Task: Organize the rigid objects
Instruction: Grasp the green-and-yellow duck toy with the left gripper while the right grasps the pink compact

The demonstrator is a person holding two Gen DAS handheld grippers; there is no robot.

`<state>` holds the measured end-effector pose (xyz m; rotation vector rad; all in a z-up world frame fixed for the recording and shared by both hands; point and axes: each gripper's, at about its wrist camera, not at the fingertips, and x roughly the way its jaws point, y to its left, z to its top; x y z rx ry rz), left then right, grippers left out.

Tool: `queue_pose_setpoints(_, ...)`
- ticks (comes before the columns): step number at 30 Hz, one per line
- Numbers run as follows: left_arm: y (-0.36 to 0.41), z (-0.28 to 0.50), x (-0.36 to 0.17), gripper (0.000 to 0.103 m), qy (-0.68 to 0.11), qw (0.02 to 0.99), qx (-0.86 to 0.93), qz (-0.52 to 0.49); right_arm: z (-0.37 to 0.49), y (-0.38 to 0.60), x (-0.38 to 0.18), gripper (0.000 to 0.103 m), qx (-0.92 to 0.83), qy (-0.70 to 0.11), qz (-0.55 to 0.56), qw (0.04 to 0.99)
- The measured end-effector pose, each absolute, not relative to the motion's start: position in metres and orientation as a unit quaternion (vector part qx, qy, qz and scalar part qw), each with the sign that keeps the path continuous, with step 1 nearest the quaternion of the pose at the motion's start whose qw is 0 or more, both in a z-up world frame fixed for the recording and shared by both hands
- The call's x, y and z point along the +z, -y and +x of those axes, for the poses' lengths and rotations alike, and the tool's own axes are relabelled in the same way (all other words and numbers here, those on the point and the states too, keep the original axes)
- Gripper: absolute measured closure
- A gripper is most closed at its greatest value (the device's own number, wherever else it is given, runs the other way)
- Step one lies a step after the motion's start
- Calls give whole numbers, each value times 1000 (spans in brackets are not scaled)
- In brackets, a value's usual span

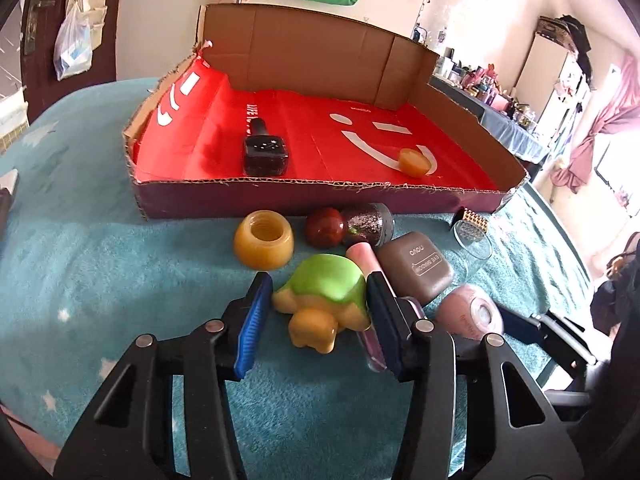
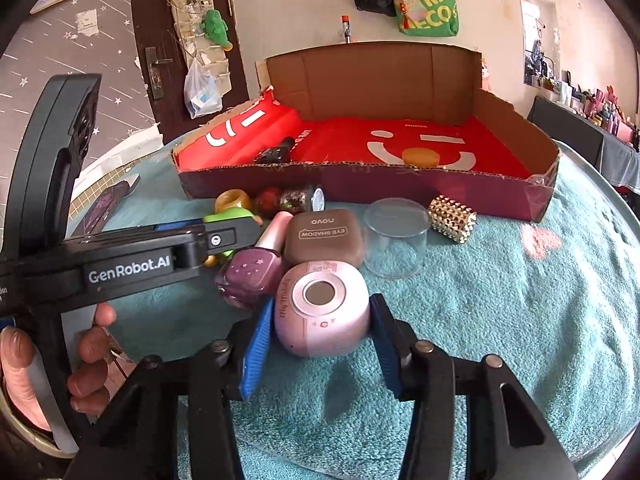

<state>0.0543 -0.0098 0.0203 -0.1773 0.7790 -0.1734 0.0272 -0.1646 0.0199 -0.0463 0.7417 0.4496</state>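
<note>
Work surface: teal terry towel (image 1: 120, 280), shaggy pile, pale star motifs. Container: shallow cardboard tray (image 1: 280, 196), corrugated, torn edges, tall rear wall, floor lined with glossy red sheet (image 1: 320, 140) bearing a white smiley print; it holds a dark square-bodied nail polish bottle (image 1: 265, 154) lying on its side and an amber disc-shaped lid (image 1: 415, 161), well apart. Loose items on the towel in front of the tray: amber translucent ring-shaped jar (image 1: 264, 243); glossy dark-red sphere (image 1: 325, 227) touching a glittered dark bottle (image 1: 368, 224); brown rounded-square eyeshadow case (image 2: 324, 237); clear plastic cylinder (image 2: 396, 236); gold studded cuff (image 2: 452, 218); purple star-printed nail polish bottle (image 2: 250, 276), pink cap. Left gripper (image 1: 320, 320): blue ribbed pads spread either side of a smooth turtle figure (image 1: 324, 296), green shell, yellow body; right pad touching or nearly so, left pad apart. Right gripper (image 2: 320, 340): spread around a pink rounded device (image 2: 322, 308) with a grey circular face; contact cannot be told.
</note>
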Motion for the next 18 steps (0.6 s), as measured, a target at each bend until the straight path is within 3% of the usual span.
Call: queue_pose_setpoints(18,9,61,11,57,-384,918,-75,-73,37,172,16,52,192,-355,-24,915)
